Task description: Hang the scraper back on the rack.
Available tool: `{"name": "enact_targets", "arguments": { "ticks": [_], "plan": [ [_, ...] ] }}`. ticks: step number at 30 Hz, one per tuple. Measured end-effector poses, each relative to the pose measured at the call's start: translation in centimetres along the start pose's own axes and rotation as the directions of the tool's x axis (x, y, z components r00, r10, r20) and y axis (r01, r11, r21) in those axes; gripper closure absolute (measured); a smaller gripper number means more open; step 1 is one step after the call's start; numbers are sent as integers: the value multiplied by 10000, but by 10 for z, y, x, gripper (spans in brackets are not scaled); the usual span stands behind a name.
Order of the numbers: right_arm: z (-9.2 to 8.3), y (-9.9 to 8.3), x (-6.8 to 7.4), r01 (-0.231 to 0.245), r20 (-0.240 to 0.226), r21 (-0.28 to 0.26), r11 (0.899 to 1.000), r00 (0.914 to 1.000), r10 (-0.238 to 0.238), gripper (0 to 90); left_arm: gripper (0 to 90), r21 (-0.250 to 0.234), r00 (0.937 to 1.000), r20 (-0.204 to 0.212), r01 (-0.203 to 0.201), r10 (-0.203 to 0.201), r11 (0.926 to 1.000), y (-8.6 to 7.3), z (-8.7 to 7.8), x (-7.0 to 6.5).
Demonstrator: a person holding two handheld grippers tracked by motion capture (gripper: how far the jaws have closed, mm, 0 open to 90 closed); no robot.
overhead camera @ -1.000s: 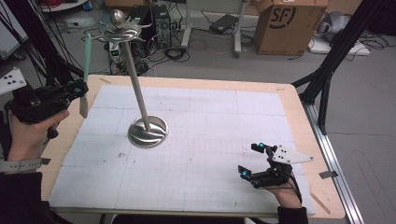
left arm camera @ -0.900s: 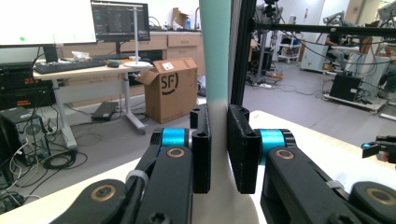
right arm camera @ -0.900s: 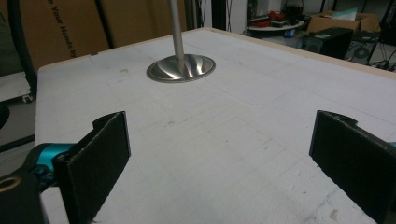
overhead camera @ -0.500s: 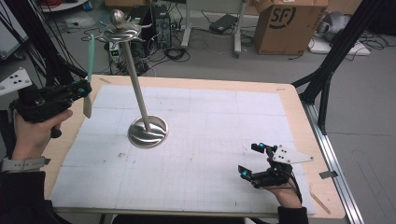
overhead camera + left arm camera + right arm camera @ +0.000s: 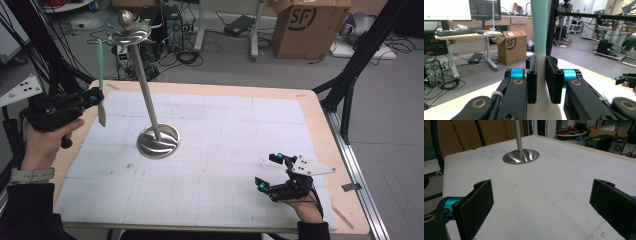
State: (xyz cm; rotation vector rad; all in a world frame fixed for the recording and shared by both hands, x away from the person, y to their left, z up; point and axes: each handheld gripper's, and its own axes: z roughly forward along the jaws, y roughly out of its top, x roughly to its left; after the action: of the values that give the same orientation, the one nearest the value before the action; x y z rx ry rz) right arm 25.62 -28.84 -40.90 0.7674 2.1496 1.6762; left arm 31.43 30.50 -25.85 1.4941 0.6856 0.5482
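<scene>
White-covered table (image 5: 225, 150), steel stand (image 5: 145, 95) upright at centre-left. Left gripper (image 5: 95, 96) clamped on green-and-cream utensil (image 5: 100, 75), held upright left of stand, nudged slightly nearer since a second ago; likely heading for a hook. Right gripper (image 5: 267, 172) parked on table, jaws wide apart, empty.

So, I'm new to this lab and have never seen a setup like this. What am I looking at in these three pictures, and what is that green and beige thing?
A person sits at a table covered with a white mat, holding a hand-operated two-jaw gripper in each hand. One picture is taken from a camera above the table; the other two come from small cameras riding on each gripper, looking along its black jaws. On the mat stands a metal stand: a round base with a tall pole and a dish-like top. The left gripper is shut on a long flat utensil, mint green above and beige below, held upright beside the stand. The right gripper rests near the table's front edge, jaws wide open, holding nothing.
</scene>
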Motion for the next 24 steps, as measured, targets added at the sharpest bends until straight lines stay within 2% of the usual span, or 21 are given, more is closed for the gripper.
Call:
{"name": "enact_targets", "arguments": {
  "ticks": [10,13,16,17,24],
  "plan": [
    [-1,-1,1,6,16,16,10000,10000,-7,40,801,70,9998,35,174,-175,9998,-3,16,-1],
    [-2,-1,0,23,27,-24,10000,10000,-23,39,800,40,9999,-15,169,-169,9998,-3,18,-2],
    [-2,-1,0,3,32,-6,10000,10000,-3,40,793,37,9998,-189,3,-2,10000,-4,17,-2],
    [-2,-1,0,0,41,-1,10000,10000,0,40,779,10,9998,-211,-58,59,10000,-4,17,-3],
    [0,-2,1,50,-1,88,9999,10000,-50,40,474,-541,9973,-25,-728,728,9959,-11,7,-5]
  ]
}}
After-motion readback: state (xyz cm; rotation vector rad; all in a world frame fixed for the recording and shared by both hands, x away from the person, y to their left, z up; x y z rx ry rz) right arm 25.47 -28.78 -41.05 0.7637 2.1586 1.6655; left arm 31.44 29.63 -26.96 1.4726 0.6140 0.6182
